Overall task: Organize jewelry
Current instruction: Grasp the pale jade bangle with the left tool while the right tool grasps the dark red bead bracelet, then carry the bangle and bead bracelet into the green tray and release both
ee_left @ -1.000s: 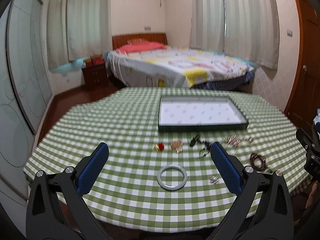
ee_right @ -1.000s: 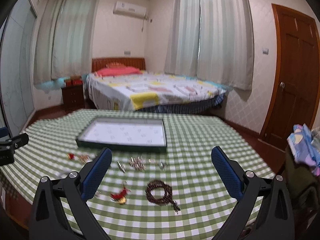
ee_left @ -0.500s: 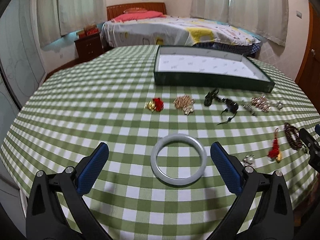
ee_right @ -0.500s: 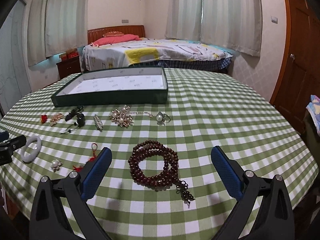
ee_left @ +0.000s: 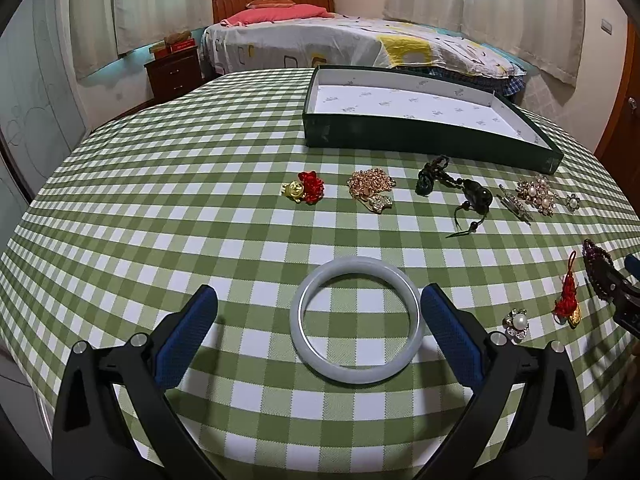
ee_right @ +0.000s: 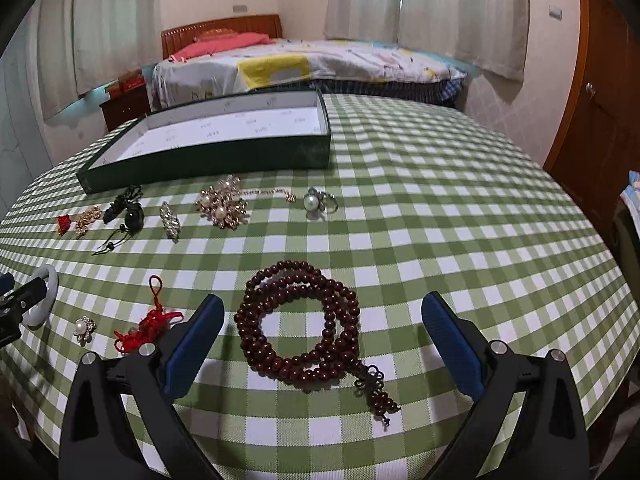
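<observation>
My left gripper [ee_left: 318, 304] is open, low over the green checked tablecloth, with a pale jade bangle [ee_left: 356, 376] lying flat between its fingers. My right gripper [ee_right: 322, 312] is open around a coiled dark red bead bracelet [ee_right: 298, 320]. A dark green tray [ee_left: 420, 140] with a white lining stands at the back, also in the right wrist view [ee_right: 208, 160]. A row of small pieces lies before it: red and gold charm [ee_left: 304, 188], gold chain [ee_left: 370, 190], black cord pendant [ee_left: 460, 196], pearl brooch [ee_right: 222, 206], pearl ring [ee_right: 318, 202].
A red tassel charm [ee_right: 146, 326] and a small pearl brooch [ee_right: 84, 329] lie left of my right gripper. The round table's edge [ee_right: 600, 280] curves close on the right. A bed [ee_left: 360, 40], a nightstand [ee_left: 174, 70] and a wooden door [ee_right: 600, 92] stand beyond.
Both grippers have moved down and forward toward the table. The bangle now lies between my left fingers and the bead bracelet between my right fingers. Both stay open.
</observation>
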Available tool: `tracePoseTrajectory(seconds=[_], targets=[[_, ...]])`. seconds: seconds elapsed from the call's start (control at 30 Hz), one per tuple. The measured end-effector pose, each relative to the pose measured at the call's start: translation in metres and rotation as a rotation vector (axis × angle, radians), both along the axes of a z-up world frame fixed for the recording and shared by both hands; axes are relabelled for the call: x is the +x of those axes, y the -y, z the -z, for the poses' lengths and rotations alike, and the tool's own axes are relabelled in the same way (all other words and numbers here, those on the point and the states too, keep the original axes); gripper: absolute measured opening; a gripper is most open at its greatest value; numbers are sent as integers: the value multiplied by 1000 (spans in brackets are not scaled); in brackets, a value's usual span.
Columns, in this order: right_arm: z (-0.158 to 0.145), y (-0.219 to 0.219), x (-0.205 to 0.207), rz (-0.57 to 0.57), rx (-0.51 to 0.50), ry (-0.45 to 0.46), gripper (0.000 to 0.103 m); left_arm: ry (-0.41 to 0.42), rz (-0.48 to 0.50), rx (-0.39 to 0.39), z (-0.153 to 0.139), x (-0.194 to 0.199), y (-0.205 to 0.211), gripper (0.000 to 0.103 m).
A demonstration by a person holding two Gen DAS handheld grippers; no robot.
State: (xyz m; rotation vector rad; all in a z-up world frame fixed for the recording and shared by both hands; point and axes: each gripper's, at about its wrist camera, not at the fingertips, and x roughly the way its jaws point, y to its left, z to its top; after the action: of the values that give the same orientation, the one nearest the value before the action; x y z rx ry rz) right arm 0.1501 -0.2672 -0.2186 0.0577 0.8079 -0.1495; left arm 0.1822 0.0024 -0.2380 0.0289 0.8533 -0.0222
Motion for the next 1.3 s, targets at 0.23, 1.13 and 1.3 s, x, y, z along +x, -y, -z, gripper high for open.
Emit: tracePoseTrajectory(seconds=[0.23, 1.13, 1.3], targets=[[7, -1, 6, -35, 23, -49, 79, 3, 22, -3, 0, -1, 6, 99], [4, -7, -2, -95, 81, 0, 21, 8, 79, -11, 7, -1, 13, 70], [5, -7, -4, -97, 93, 9, 18, 16, 80, -9, 7, -2, 13, 70]])
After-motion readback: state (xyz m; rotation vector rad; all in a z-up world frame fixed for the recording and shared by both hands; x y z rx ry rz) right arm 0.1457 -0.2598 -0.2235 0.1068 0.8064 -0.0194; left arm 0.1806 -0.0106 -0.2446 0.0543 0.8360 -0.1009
